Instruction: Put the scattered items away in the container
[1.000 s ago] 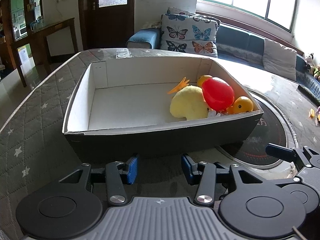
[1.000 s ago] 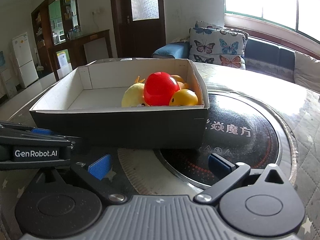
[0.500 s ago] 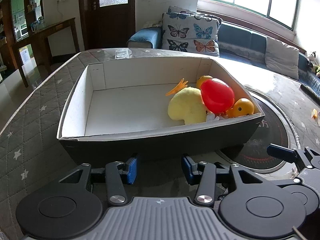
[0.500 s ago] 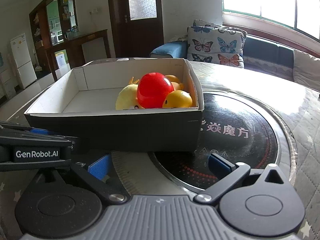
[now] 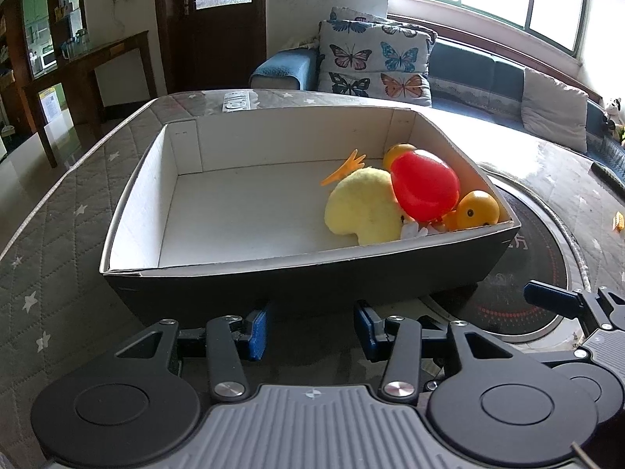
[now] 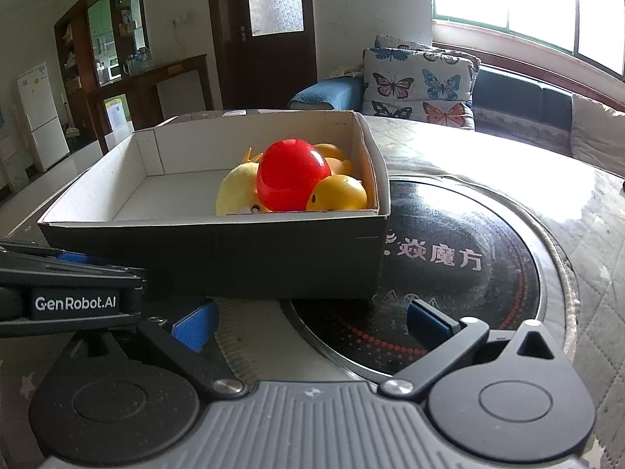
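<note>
Both tongs stand released and empty just before the box [image 5: 297,277]: left gripper [image 5: 310,328] closing slightly with nothing between its jaws, right gripper [image 6: 312,322] spread wide. Inside the box's right end lie the red ball [image 5: 425,189], plush toy [image 5: 363,211] and yellow ducks [image 5: 476,215], touching.

It is a home living room: a sofa [image 5: 488,74] with a butterfly cushion [image 5: 375,62], a wooden door [image 6: 269,31], a fridge [image 6: 39,117] and a quilted table [image 5: 58,234].

"GenRobot.AI" marks the left hand-held gripper [image 6: 195,326] (white on black).
</note>
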